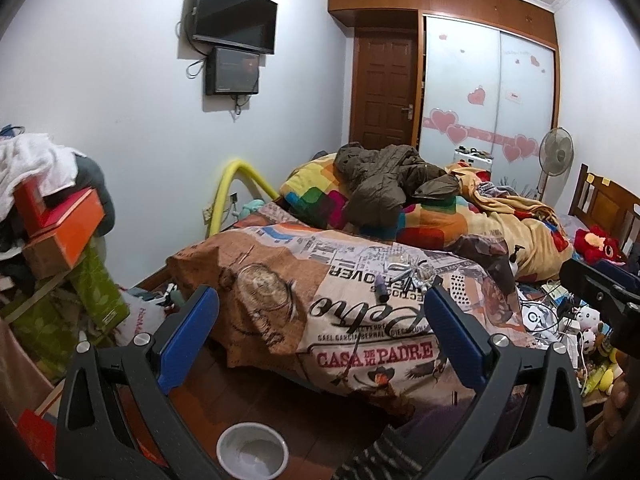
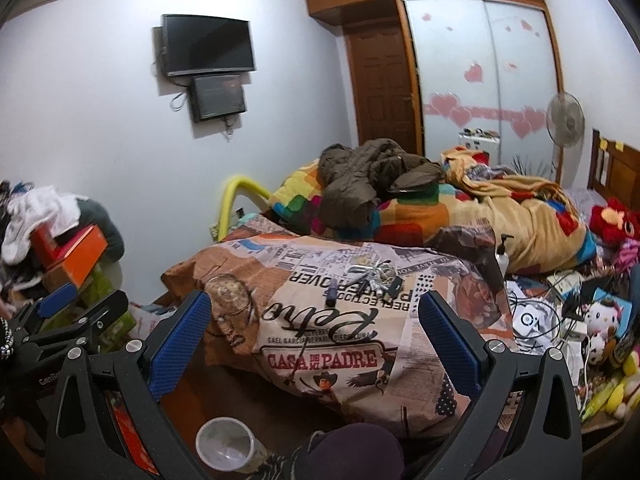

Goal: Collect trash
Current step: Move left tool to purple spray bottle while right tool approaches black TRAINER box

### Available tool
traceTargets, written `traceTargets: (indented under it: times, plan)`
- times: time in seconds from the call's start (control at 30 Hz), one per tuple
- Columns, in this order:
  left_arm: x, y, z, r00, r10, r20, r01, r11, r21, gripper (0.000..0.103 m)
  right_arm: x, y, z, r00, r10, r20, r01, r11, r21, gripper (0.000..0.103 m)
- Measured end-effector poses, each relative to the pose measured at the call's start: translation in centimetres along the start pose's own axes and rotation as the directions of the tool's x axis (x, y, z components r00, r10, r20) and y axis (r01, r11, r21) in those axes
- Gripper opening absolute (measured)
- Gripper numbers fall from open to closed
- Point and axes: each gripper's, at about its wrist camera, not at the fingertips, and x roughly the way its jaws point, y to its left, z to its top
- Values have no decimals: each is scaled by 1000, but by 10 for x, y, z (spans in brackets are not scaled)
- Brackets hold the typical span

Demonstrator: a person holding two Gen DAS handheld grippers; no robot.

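Small heap of silvery foil wrappers and clear plastic scraps (image 1: 408,270) (image 2: 374,274) lying on newsprint-patterned bed cover (image 1: 352,320) (image 2: 320,320), dark marker pen (image 1: 381,290) just beside. White round plastic bin (image 1: 252,450) (image 2: 226,450) on floor below. Left gripper (image 1: 320,320) spread wide, empty. Right gripper (image 2: 314,326) likewise apart, empty, both short of heap.

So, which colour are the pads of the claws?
Blue pads on black claws, clearest in the right wrist view.
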Motion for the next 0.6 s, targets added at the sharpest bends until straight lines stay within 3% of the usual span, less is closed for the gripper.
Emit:
traceTargets:
  times: [0.3, 0.43, 0.6]
  plan:
    - [83, -26, 23, 997, -48, -57, 48, 999, -6, 103, 57, -44, 19, 996, -88, -23, 89, 995, 45, 103]
    - [132, -41, 31, 980, -146, -132, 142, 989, -40, 103, 87, -60, 24, 994, -98, -55, 101, 994, 48, 103]
    - [186, -55, 37, 970, -159, -182, 152, 987, -53, 103, 131, -82, 29, 993, -93, -77, 97, 994, 51, 103]
